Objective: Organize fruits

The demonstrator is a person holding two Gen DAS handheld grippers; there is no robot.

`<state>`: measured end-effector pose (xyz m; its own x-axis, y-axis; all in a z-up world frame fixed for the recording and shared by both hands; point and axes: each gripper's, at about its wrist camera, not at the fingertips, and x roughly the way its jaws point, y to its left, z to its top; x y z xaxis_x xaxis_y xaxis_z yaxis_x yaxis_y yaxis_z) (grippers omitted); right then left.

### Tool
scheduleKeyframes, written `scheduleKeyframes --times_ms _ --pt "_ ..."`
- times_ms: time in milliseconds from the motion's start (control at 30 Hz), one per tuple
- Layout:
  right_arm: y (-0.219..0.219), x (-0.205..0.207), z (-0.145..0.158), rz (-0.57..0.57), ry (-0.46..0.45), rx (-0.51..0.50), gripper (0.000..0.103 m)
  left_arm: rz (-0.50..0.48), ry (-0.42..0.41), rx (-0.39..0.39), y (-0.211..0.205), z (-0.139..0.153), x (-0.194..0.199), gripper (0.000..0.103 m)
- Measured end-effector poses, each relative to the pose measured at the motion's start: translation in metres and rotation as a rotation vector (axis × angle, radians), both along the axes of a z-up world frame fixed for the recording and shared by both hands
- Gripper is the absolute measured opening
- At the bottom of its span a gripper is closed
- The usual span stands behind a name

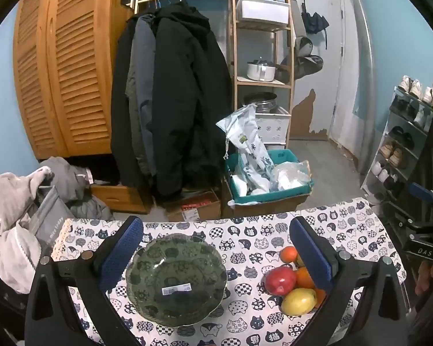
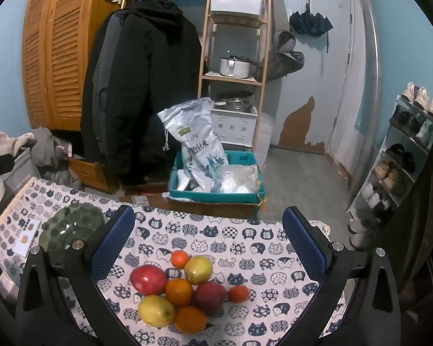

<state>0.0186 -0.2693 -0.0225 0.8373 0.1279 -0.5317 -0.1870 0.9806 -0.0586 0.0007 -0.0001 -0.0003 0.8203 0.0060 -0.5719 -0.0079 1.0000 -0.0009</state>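
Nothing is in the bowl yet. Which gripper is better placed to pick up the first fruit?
The right gripper: its open jaws frame the fruit pile directly ahead. The left gripper is open too, but faces the empty green bowl, with the fruit off to its right side.

Ahead of me: blue walls (image 2: 3,57), a louvered wooden wardrobe (image 1: 60,72), hanging dark coats (image 1: 173,101), a wooden shelf rack (image 2: 233,57), and a grey floor (image 2: 297,178).

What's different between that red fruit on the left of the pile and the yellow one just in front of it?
The red fruit is deep red and rounder; the yellow fruit is lemon-yellow and more oval. The red one lies farther back, the yellow one nearer the camera. Both rest on the cat-print cloth, against an orange.
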Motion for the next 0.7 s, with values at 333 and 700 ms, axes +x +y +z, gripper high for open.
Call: scheduleKeyframes --times_ms 333,700 --pt "0.0018 0.0010 -0.0004 0.002 0.000 -0.005 0.101 0.005 -0.006 0.016 0.0011 -0.0040 -0.0005 0.102" --pt "0.0064 0.0024 -0.0007 0.002 0.004 -0.009 0.101 0.007 -0.016 0.013 0.0069 0.0000 0.0002 0.102"
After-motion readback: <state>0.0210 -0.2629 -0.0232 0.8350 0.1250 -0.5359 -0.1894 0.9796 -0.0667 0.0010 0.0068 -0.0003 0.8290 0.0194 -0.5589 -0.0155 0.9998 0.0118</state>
